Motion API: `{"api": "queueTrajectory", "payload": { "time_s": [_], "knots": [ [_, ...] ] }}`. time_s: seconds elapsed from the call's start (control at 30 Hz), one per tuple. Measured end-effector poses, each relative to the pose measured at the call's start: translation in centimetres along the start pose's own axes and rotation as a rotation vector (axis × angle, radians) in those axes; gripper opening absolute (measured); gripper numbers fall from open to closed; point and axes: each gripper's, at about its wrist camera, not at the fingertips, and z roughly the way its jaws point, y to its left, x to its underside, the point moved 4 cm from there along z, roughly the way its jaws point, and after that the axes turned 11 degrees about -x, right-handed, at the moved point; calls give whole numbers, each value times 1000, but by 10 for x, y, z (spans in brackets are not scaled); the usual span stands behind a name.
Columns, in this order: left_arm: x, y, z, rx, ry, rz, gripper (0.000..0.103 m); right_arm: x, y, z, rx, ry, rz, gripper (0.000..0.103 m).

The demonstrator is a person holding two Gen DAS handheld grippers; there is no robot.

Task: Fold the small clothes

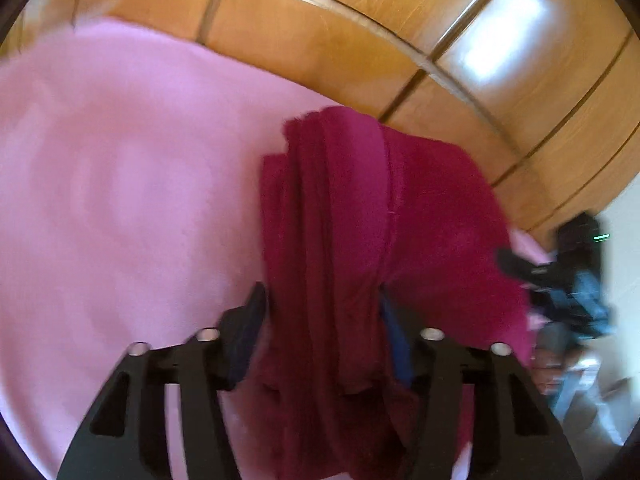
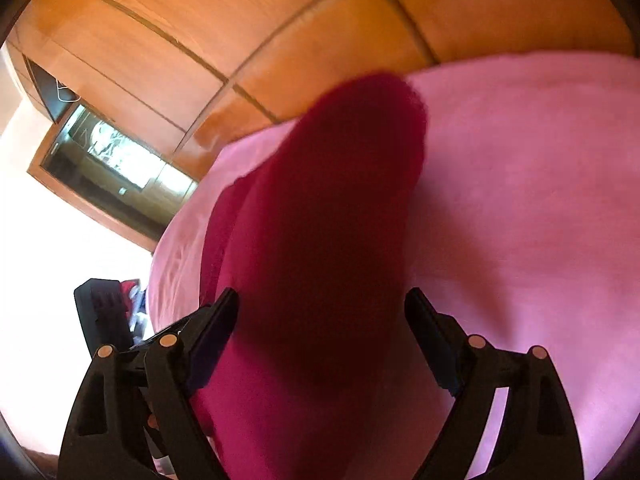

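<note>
A dark red garment (image 1: 420, 208) lies bunched in long folds on the pink bed sheet (image 1: 120, 180). My left gripper (image 1: 322, 308) has its fingers on either side of the near end of the bunch; the cloth fills the gap and drapes over the gripper's base, and the jaws stand apart. In the right wrist view the same garment (image 2: 340, 200) runs away from me as one thick roll. My right gripper (image 2: 322, 300) is open wide around it: the cloth brushes the left finger (image 2: 224, 312), and a gap shows at the right finger (image 2: 424, 320).
A wooden wardrobe (image 1: 360, 32) with panelled doors stands right behind the bed, and it shows in the right wrist view too (image 2: 200, 20). The bed's edge runs at the left (image 2: 160, 272), with the other gripper (image 2: 100, 312) beside it. A glass-fronted cabinet (image 2: 112, 160) stands further left.
</note>
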Motion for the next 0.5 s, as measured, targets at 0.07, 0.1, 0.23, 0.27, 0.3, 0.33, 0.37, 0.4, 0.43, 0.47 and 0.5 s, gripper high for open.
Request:
{"api": "queueTrajectory", "payload": {
  "time_s": [0.07,0.1,0.23,0.27,0.3,0.33,0.37,0.4,0.43,0.47,0.5],
  "knots": [
    [-1,2,2,52,5,-14,41,2,1,9,-19,25,-2,74],
    [0,4,3,91,9,-32,37,2,5,11,-15,29,-15,67],
    [2,9,-2,197,0,-108,29,-5,21,10,1,43,-74,50],
    [4,10,-6,213,-6,-117,29,-5,30,9,4,50,-102,49],
    [6,10,-11,229,-13,-125,28,-5,35,10,3,56,-126,47],
    [8,10,-16,241,-21,-134,28,-5,45,11,-2,62,-152,46],
    [11,10,-22,252,-29,-142,28,-5,56,13,-12,71,-181,46],
    [13,12,-31,265,-46,-151,28,-5,67,15,-23,80,-208,45],
    [16,13,-39,270,-59,-159,28,-5,77,18,-36,90,-235,45],
    [18,18,-51,270,-80,-175,28,-6,92,23,-56,104,-270,45],
    [20,21,-60,267,-99,-186,28,-6,104,29,-72,116,-299,45]
  ]
}}
